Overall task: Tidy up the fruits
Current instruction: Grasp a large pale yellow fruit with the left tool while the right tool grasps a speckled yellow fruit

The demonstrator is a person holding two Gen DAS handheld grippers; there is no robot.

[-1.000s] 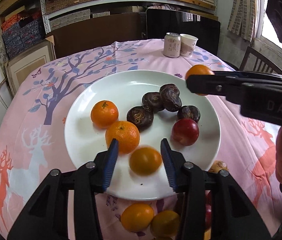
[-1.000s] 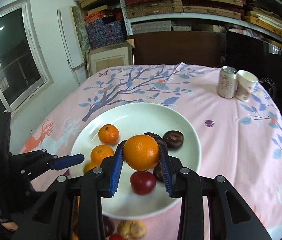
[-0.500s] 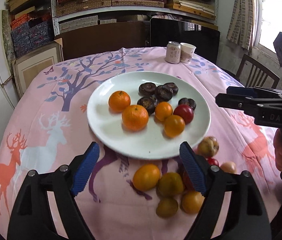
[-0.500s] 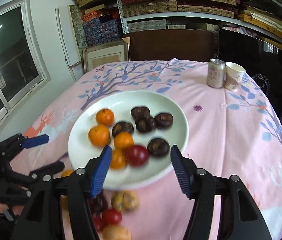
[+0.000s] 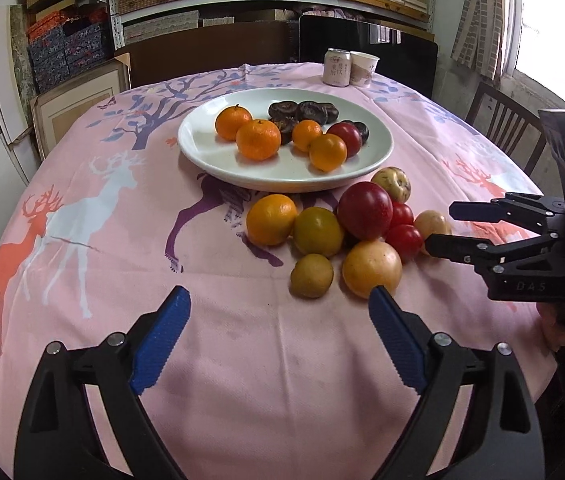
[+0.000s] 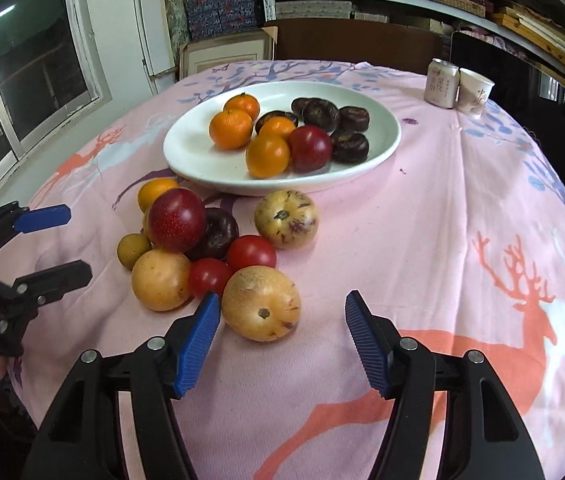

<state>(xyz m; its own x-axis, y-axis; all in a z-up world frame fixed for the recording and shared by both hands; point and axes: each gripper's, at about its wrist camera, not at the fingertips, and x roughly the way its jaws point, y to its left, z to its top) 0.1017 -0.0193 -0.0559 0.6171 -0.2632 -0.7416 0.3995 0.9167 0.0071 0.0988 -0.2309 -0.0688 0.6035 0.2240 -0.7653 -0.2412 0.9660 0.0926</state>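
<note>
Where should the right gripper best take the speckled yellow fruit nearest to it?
Across the widest middle of the yellow fruit, coming from the near side. It is round, its stem end faces the right gripper, and tomatoes crowd its far left.

Glossy plate [image 5: 202, 152], matt cloth tablecloth [image 5: 242, 360]

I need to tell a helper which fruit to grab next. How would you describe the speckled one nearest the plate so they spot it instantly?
Find the white plate on the pink tablecloth, then look at the loose fruit pile just in front of its rim. The speckled fruit sits at the pile's right edge, closest to the plate. It alone is pale yellow with purple flecks and shows a dark stem scar.
</note>
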